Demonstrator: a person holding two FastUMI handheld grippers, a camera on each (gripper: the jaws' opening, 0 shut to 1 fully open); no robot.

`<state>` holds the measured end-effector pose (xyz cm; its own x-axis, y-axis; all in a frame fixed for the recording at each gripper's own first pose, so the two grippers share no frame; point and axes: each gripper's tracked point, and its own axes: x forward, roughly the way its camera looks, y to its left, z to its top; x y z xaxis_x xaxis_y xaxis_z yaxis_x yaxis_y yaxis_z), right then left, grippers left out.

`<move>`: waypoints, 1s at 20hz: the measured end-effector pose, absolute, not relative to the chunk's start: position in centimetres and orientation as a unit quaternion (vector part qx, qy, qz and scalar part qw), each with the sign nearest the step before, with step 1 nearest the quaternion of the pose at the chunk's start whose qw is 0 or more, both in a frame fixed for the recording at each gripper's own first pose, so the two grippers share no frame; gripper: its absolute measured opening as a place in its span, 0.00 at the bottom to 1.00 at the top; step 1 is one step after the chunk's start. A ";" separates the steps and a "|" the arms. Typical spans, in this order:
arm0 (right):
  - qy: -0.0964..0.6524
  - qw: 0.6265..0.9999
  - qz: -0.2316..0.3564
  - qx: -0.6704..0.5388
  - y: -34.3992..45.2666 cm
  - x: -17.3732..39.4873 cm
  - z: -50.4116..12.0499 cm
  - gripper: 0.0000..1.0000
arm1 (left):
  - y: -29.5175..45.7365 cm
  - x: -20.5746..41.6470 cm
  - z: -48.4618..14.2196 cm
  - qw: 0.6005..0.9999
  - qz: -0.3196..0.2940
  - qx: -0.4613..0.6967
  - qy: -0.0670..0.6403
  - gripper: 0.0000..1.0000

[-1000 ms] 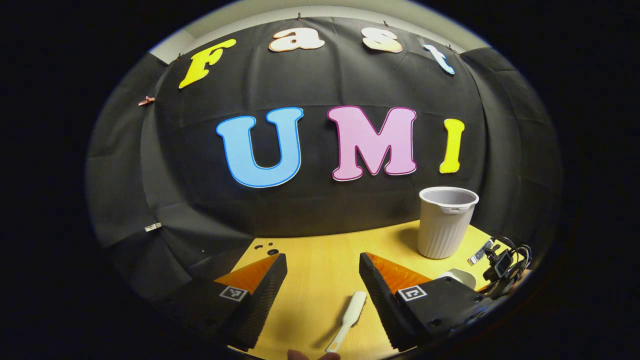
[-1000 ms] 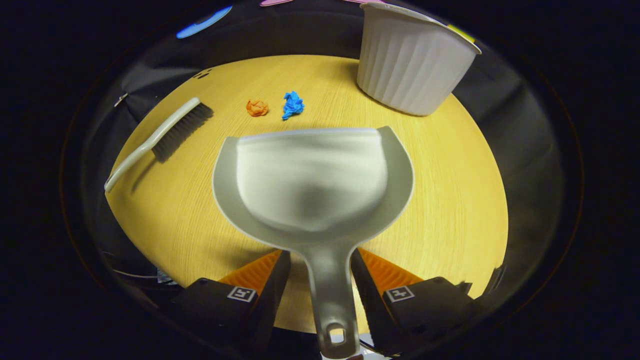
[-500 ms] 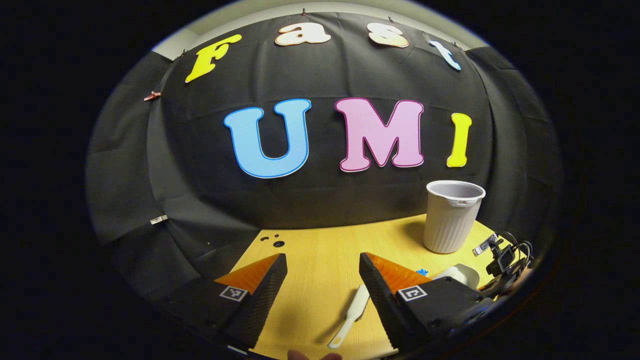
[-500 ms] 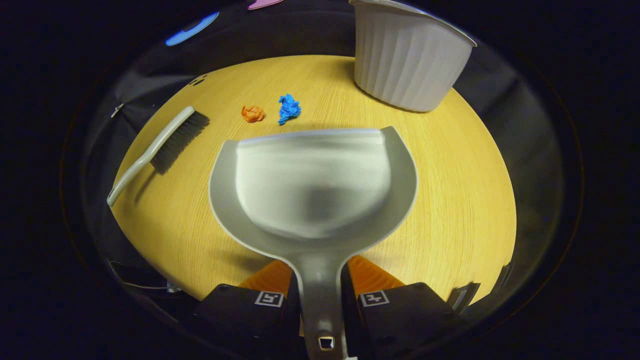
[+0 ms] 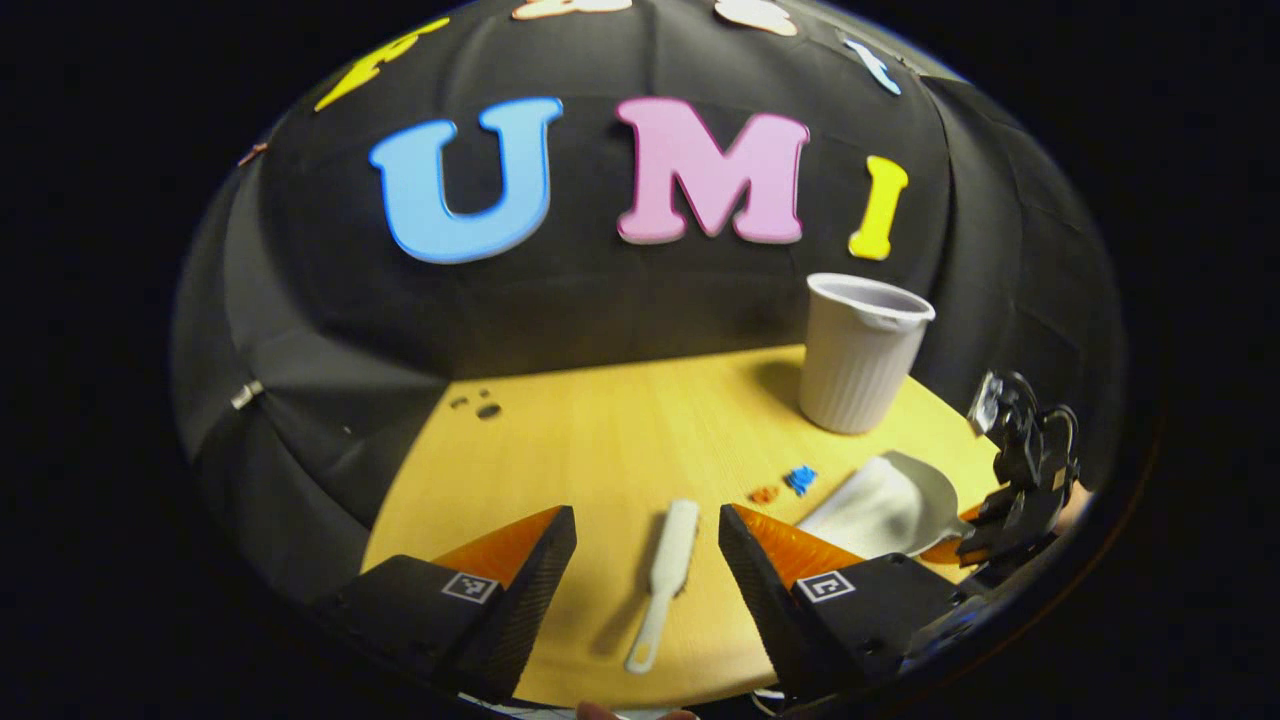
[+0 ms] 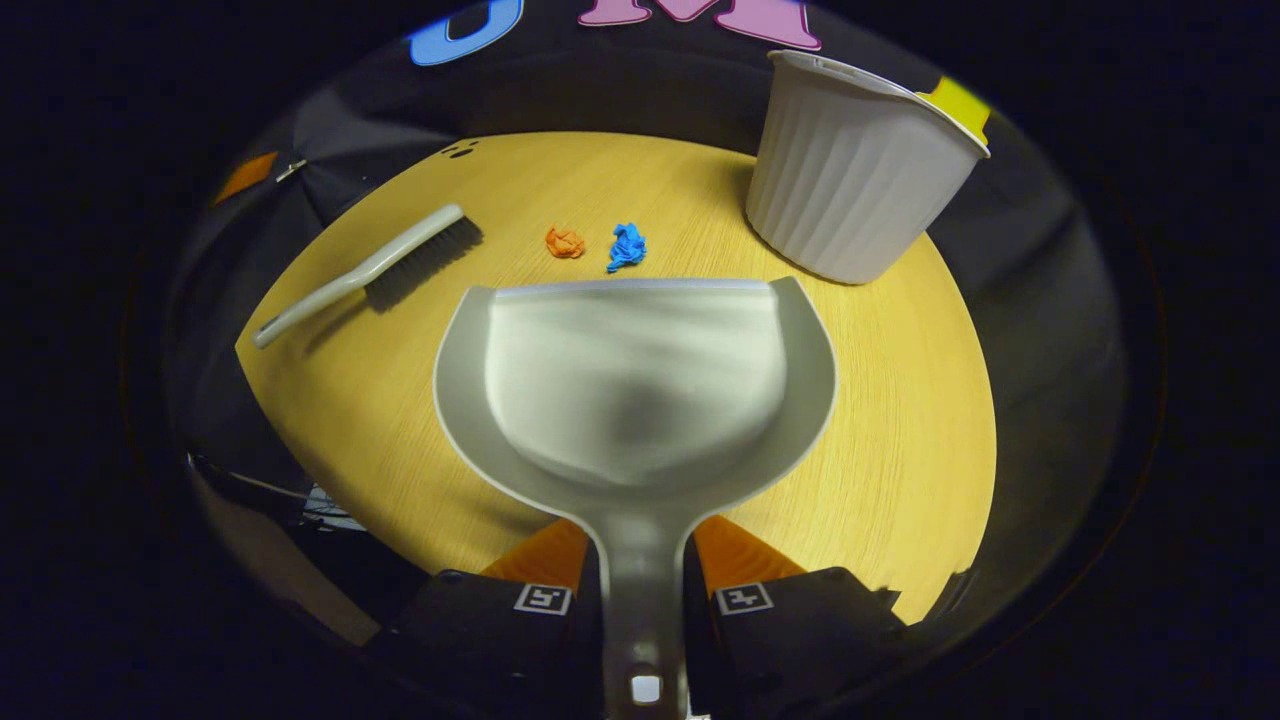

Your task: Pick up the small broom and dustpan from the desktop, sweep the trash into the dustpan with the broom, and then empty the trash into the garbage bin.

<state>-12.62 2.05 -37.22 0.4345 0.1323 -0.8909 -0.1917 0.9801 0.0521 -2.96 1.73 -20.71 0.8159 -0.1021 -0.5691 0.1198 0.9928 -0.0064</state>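
My right gripper [image 6: 640, 560] is shut on the handle of the grey dustpan [image 6: 635, 385], whose pan spreads out ahead over the wooden desktop [image 6: 900, 450]. Just past its front lip lie an orange paper ball [image 6: 565, 241] and a blue one [image 6: 626, 246]. The small broom [image 6: 375, 270] lies flat at the left, bristles toward the trash. In the left gripper view the broom [image 5: 662, 575] lies between and below the open fingers of my left gripper [image 5: 647, 530], handle end nearest me. The dustpan [image 5: 885, 505] and the right gripper [image 5: 1020, 480] show at the right there.
A white ribbed garbage bin [image 6: 855, 185] stands upright at the far right of the desktop; the left gripper view has the bin [image 5: 858, 352] near the back wall. Small dark holes [image 5: 480, 405] mark the table's far left corner. The table edge curves close in front.
The right gripper closed on the dustpan handle and tilted up slightly. The left gripper pitched down and forward, bringing the broom between its open fingers.
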 end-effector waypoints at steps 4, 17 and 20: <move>0.521 0.850 0.083 -0.019 1.0 -13.7 -36.1 0.37 | 1.4 -3.7 -26.5 0.921 -0.082 0.027 0.380 0.92; 0.528 0.848 0.039 -0.008 -2.4 -16.7 -34.9 0.37 | 0.3 -3.0 -40.9 0.827 -0.115 0.048 0.548 0.80; 0.532 0.846 0.040 -0.010 -2.7 -17.0 -35.1 0.37 | 0.3 -2.4 -41.8 0.822 -0.111 0.064 0.554 0.77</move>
<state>-17.04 -2.65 -35.09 0.4303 0.0565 -0.9009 -0.0776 0.9967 0.0254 -2.44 0.26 -41.83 0.3604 -0.1116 -0.9261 0.2545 0.9669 -0.0174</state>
